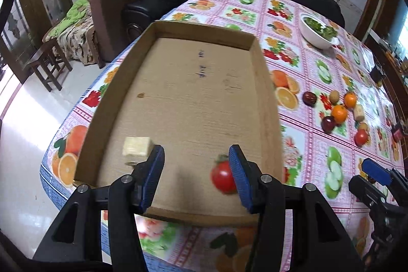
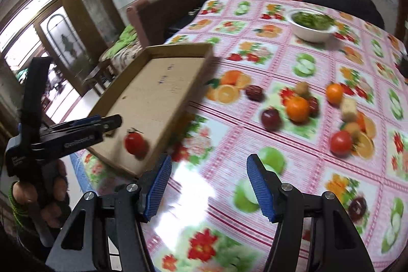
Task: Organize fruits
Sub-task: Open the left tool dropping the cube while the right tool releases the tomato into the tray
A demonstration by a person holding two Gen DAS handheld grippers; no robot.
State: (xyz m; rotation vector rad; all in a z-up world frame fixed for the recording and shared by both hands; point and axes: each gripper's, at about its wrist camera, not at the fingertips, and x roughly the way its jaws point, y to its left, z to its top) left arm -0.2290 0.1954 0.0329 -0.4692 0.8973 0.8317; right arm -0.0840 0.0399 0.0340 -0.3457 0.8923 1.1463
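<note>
The right gripper [image 2: 209, 185] stands with its blue pads apart and nothing between them, only glossy tablecloth [image 2: 255, 119] beneath. The left gripper [image 1: 196, 177] is likewise spread and empty, poised above the near end of the cardboard tray [image 1: 265, 83], where a red tomato [image 1: 223, 179] lies just inside its right finger and a pale yellow block [image 1: 136, 148] sits by its left.

Outward from the right fingers, the loose fruit still to be sorted lies ahead and to the right, well apart from the tray: a second tomato [image 2: 341, 142] nearest, then an orange [image 2: 297, 108], a dark red apple [image 2: 270, 117], another orange [image 2: 334, 93], a brownish fruit [image 2: 302, 88] and a pale cube [image 2: 348, 105]. None shows a marked long axis; most are round, so approach angle probably matters little. The right hand appears the nearer to this cluster, and the tray lies to its left.

The right wrist view alone shows the left gripper from the side, held in a person's hand [image 2: 54, 191] at the tray's near corner, though it hides the yellow block. The left wrist view alone shows the tray's whole floor and, at its right edge, one blue fingertip of the right gripper.

A white bowl [image 2: 309, 28] of greens stands far back.
</note>
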